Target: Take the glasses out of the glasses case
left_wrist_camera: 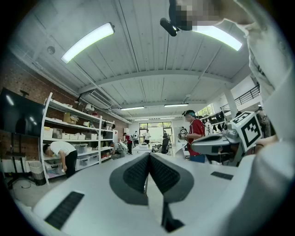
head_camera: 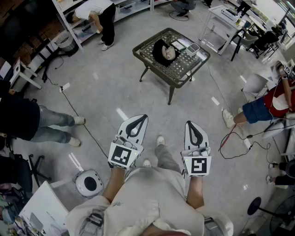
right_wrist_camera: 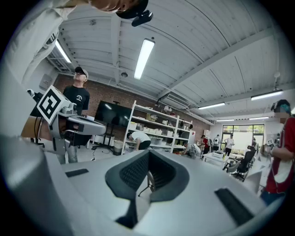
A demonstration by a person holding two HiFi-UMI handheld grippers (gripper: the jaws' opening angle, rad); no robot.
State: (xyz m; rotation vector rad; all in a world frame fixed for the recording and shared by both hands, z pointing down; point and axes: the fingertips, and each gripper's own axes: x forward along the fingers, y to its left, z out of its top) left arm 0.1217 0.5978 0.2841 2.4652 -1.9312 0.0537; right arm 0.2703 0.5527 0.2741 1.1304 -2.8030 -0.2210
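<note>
A low dark table with a mesh top stands some way ahead on the grey floor. On it lies a black rounded case with something pale inside; the glasses themselves are too small to make out. Both grippers are held level at waist height, far short of the table. My left gripper is shut, pads meeting at the tip, nothing between them. My right gripper is also shut and empty. Each gripper view shows the other gripper beside it, and only the room beyond.
Two small white boxes sit beside the case. A person bends at shelves at the far left, another's legs stand at left, and one sits at right. A cable and a round white device lie on the floor.
</note>
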